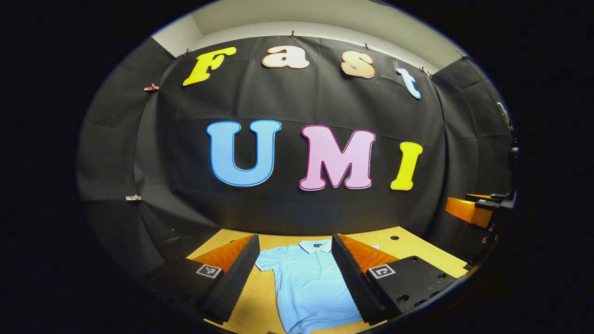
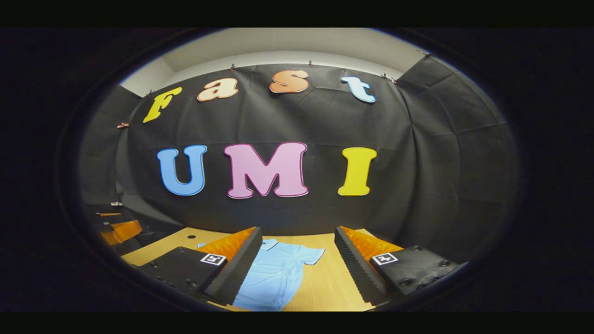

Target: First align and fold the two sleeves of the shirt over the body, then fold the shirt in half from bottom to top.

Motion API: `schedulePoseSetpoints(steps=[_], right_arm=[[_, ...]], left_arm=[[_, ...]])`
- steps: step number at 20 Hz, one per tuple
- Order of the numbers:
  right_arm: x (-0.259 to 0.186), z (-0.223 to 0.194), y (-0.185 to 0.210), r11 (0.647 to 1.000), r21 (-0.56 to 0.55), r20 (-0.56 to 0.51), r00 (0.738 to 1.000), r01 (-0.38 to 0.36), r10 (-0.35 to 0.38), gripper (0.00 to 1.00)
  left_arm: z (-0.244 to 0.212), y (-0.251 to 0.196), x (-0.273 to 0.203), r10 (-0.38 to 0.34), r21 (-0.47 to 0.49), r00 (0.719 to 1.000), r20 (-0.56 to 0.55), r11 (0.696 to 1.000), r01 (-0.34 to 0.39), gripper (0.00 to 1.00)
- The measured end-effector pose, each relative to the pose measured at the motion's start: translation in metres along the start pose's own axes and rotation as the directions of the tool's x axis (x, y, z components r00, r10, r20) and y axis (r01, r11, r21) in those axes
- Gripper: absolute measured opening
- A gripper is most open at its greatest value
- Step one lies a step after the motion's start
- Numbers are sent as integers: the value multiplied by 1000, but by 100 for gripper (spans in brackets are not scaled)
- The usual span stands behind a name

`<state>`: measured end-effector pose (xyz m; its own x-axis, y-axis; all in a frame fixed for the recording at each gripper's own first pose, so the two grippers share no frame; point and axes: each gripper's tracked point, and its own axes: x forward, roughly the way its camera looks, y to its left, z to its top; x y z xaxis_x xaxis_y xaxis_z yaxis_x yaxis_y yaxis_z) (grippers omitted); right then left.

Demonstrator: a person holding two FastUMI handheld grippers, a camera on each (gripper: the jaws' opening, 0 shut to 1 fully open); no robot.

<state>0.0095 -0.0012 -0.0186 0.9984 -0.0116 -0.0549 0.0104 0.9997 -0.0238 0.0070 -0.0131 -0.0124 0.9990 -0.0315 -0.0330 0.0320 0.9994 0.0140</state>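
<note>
Shirt (image 1: 308,283) position: flat on the wooden table (image 1: 399,248), face up, collar toward the black booth wall and hem toward the operator. Its long axis runs away from the operator, roughly parallel to the fingers of both tools. Both short sleeves lie spread out to the sides, so no fold has been made yet.

Left gripper (image 1: 293,273): jaws spread wide, holding nothing, raised above the table. In the left gripper view the body of the shirt sits directly ahead between the two fingers, with one sleeve (image 1: 265,260) near the inner edge of the left finger.

Right gripper (image 2: 297,269): jaws likewise spread and empty, also held above the table. In the right gripper view the shirt (image 2: 274,278) lies ahead and to the left, partly behind the left finger, and its outer sleeve (image 2: 312,254) projects into the gap between the fingers. Bare table fills the remainder of that gap.

Assessment: each tool appears nearest to the sleeve on its own side. The first step probably requires lowering each tool onto its sleeve edge and carrying it inward, across the long axis, over the body. Because the right tool stands off to the side of the garment, it likely needs the larger inward travel.
</note>
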Motion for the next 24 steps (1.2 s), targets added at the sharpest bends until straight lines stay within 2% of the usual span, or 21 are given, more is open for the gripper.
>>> schedulePoseSetpoints(steps=[6, 12, 16, 24], right_arm=[[5, -6, 3, 1000, 2, -18, 1000, -6, 6, 98], [24, -16, -14, 1000, 2, -56, 998, 25, -25, 98], [51, -35, -27, 999, 30, -124, 992, 31, -27, 98], [141, -89, -48, 999, -32, -250, 968, -9, 1, 98]], left_arm=[[-2, 6, 4, 14, -8, 1000, -10, 1000, -14, 99], [-7, 11, 11, 37, 10, 999, -26, 999, -36, 99], [-9, 16, 19, 59, 18, 998, -39, 998, -58, 99], [-14, 24, 49, 139, 42, 988, -68, 990, -136, 99]])
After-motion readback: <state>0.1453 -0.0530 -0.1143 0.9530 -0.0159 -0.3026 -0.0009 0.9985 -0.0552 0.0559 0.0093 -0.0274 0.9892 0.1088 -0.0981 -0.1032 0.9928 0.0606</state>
